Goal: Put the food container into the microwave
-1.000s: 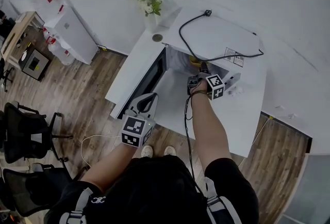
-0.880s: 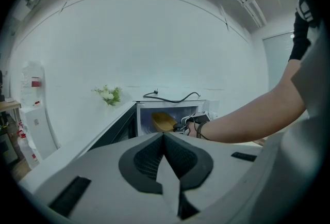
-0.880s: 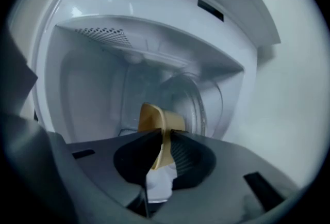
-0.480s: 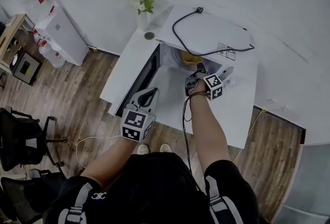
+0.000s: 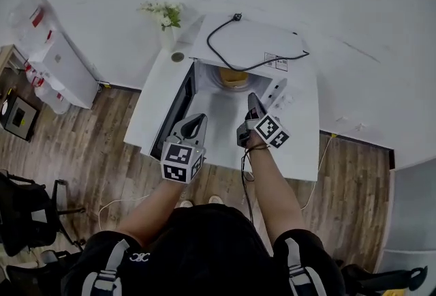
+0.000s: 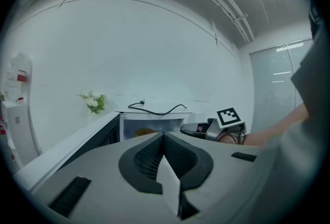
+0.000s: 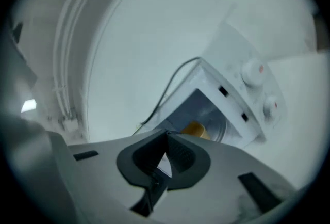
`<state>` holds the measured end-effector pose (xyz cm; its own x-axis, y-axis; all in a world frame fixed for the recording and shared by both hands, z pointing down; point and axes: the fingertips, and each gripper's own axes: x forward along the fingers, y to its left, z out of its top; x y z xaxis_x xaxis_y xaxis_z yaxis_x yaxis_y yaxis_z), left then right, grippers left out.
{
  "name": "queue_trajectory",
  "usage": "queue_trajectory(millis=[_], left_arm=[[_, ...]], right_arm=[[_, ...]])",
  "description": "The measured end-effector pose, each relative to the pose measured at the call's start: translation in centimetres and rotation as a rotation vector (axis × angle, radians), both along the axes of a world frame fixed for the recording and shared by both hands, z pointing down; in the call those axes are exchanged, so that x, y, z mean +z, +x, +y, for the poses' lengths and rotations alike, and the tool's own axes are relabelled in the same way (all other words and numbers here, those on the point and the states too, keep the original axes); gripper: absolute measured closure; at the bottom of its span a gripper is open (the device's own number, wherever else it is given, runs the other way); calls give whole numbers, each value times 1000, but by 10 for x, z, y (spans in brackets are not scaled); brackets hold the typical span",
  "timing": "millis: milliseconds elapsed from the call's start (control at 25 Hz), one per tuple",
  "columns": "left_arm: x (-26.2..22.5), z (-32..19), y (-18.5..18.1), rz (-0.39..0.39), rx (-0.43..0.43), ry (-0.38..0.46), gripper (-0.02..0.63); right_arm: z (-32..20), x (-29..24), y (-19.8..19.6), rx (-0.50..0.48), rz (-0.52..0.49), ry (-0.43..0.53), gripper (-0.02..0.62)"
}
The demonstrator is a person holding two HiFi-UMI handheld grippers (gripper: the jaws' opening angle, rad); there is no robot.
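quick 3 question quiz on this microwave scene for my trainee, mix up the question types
1. True or false: the food container is already inside the microwave.
2. Multiple choice: the microwave door is A) closed B) swung open C) missing.
3. Fill in the blank: the left gripper and the right gripper both have their jaws ____, with nothing between them.

Key: 1 true; 2 B; 3 shut.
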<state>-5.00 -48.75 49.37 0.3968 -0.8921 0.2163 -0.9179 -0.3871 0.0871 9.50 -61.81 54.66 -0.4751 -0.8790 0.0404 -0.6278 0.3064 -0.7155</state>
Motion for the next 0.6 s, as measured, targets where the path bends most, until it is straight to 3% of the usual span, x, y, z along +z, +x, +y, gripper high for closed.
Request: queue_trajectory(millis=[120,240,440,600], left_arm=[[-1,2,6,13,15,11,604],[-6,4,9,21,32,29,606],[-17,8,15,26,60,64,606],[-15,11,25,23,87,74,606]], right_arm=[[37,-32,-6,-35,312,174,597],[70,-60,-8,-11,532,292,597],[124,-90,-7,51,732,412,597],[151,-80,-3,56,752,395,598]])
